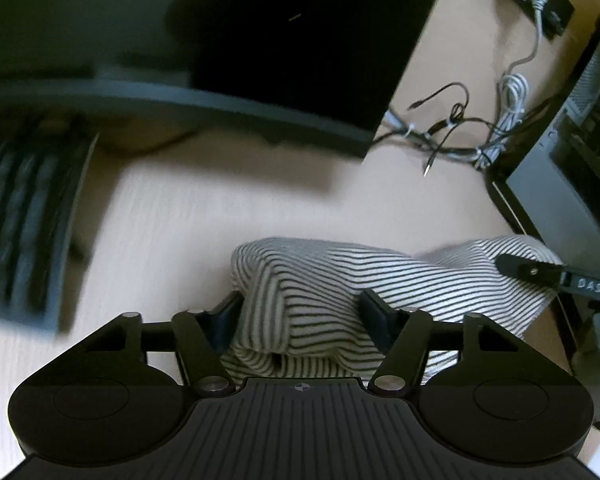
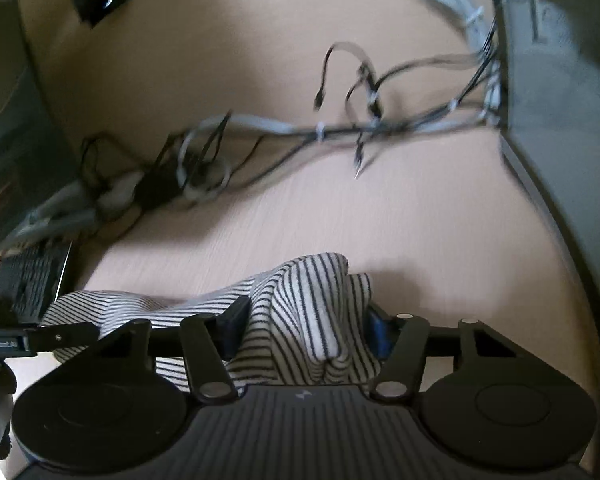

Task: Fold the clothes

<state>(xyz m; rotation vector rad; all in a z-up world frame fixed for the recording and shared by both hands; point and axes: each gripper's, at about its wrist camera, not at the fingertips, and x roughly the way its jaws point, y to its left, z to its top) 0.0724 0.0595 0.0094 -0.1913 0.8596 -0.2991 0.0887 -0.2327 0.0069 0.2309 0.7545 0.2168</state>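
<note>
Bunching striped cloth between both sets of jaws: left gripper and right gripper each clamped on a fold, cloth raised just over the light wood table. No containers visible. Beyond: tangled cables, keyboard, dark monitor, blurred.

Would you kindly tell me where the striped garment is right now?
The striped garment lies bunched on the wooden desk, between both hand-held grippers' fingers, below the tangled cables in each wrist view.
</note>
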